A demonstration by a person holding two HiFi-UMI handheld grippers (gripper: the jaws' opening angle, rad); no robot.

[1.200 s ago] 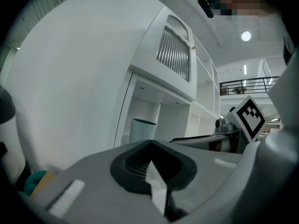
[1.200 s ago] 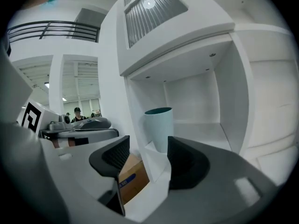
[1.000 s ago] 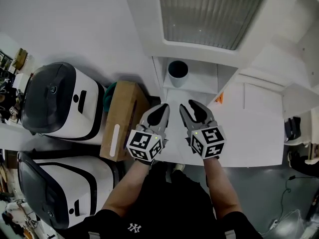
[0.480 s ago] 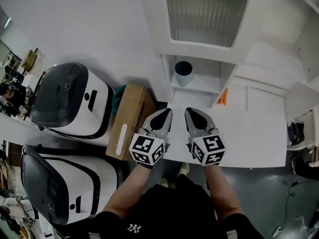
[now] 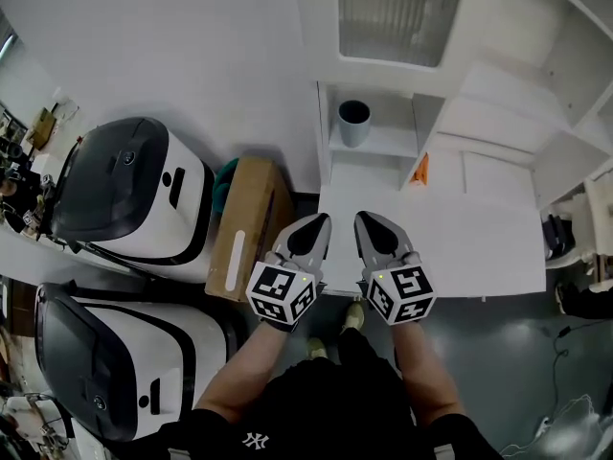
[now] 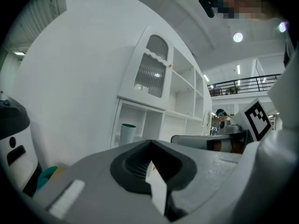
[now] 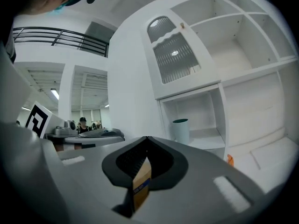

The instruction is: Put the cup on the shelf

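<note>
White wall and a white shelf unit (image 5: 479, 132) fill the background, with a pale counter (image 5: 460, 247) along the unit's foot. Both grippers are clenched on nothing: the left gripper (image 5: 317, 222) shows its dark pads pressed tip to tip in the left gripper view (image 6: 150, 143), and the right gripper (image 5: 368, 219) shows the same in the right gripper view (image 7: 146, 139). They sit side by side over the counter's front left corner, pointing at the unit, each with its marker cube toward the person's forearms.

Well apart from them, the cup (image 5: 353, 123) stands upright on the shelf board of the leftmost open compartment, just above the counter's back left corner and nearer that compartment's left wall. A ribbed-glass door (image 5: 393, 12) closes the compartment above it. An orange tag (image 5: 420, 171) lies at the counter's back edge. Left of the counter stands a cardboard box (image 5: 247, 238), and beyond it two white machines with dark lids (image 5: 124, 195).
</note>
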